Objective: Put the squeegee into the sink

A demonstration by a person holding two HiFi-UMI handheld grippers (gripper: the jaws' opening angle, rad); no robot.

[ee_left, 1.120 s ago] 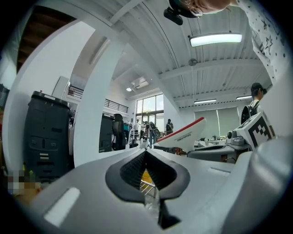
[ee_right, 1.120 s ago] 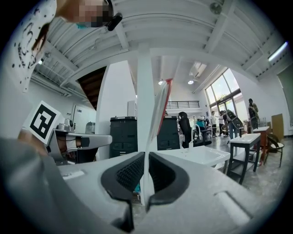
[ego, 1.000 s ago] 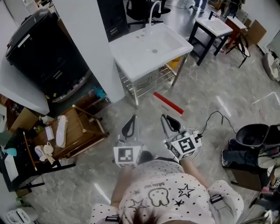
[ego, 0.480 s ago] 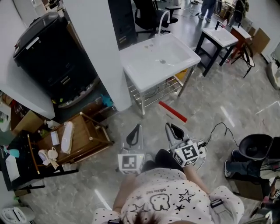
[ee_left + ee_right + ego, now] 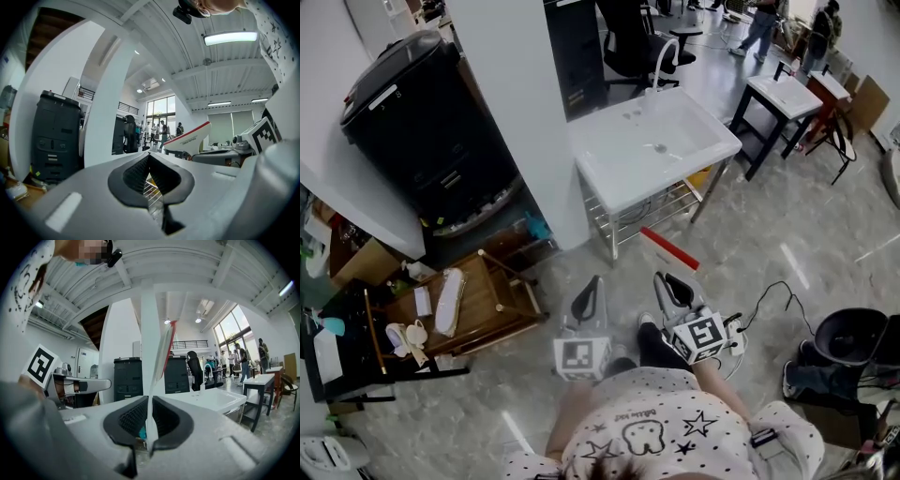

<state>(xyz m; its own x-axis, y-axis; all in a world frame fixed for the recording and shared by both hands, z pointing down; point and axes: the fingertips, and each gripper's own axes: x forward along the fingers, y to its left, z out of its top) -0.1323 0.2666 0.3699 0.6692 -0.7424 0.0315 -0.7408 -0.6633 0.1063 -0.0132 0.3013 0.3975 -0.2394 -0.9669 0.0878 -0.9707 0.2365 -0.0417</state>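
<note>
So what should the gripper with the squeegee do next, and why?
Probably carry it forward to the sink. The right gripper is shut on the squeegee, which sticks out ahead over the floor, short of the sink's front rim, so it can't be let go yet.

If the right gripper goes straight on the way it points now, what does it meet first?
Probably the white sink, near its front edge; the squeegee held in the right gripper would touch it first. Depth is unclear.
</note>
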